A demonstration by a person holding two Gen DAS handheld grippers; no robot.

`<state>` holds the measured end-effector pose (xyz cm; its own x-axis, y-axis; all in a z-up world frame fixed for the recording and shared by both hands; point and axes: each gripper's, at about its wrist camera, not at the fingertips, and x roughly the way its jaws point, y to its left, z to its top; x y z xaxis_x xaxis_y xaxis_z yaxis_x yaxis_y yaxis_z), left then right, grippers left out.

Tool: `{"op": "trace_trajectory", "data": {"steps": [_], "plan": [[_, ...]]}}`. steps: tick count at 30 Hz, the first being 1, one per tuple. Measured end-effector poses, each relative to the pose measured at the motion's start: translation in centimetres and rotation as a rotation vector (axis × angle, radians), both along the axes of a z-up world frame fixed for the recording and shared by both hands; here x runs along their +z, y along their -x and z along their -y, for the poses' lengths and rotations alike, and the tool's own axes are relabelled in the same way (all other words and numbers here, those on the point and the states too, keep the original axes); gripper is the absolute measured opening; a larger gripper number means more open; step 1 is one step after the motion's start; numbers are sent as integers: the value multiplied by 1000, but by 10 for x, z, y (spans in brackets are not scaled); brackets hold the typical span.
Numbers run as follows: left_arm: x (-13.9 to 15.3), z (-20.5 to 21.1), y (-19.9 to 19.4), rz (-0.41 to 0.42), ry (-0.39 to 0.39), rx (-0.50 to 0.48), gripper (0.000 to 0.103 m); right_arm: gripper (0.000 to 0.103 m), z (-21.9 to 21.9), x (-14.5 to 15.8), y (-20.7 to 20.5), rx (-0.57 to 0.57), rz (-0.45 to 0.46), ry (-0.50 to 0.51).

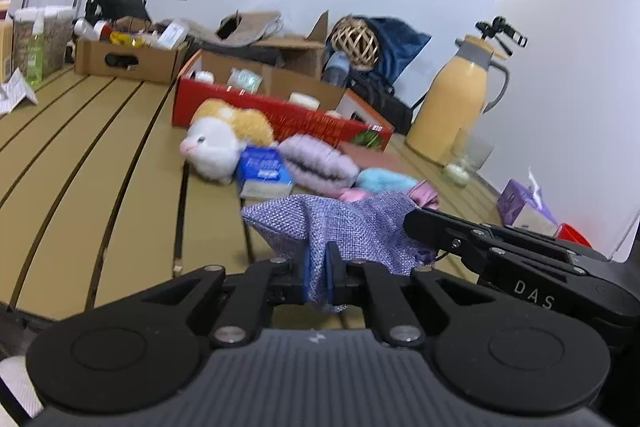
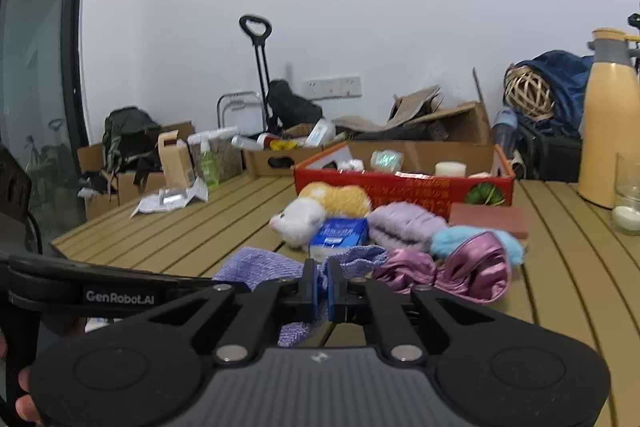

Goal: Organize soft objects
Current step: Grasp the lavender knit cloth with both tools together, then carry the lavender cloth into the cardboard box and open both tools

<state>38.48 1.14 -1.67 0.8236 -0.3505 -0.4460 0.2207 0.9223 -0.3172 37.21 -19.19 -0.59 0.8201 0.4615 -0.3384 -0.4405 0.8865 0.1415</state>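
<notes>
Two grips held one purple woven cloth [image 1: 340, 223]: your left gripper [image 1: 319, 273] and right gripper [image 2: 322, 289] each pinched an edge, probably to spread it flat (for folding). It hung just above the tabletop [image 1: 100, 147], long axis running gripper to gripper.

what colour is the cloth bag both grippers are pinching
Light purple with a coarse woven texture; the cloth bag shows best in the left wrist view.

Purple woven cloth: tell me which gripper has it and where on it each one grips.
Both hold it. The left gripper is shut on the purple woven cloth at its near edge; the right gripper is shut on another part of that edge.
</notes>
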Motion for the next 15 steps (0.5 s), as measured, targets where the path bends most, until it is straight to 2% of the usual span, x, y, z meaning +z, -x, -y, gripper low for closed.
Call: {"op": "trace_trajectory", "data": {"steps": [6, 9, 15], "plan": [[34, 23, -30, 140, 5, -4, 8, 4, 18, 25, -15, -50, 80, -30], [48, 32, -55, 207, 10, 10, 8, 4, 30, 39, -38, -81, 111, -63], [74, 56, -122, 273, -31, 70, 8, 4, 39, 61, -96, -113, 173, -76]]}}
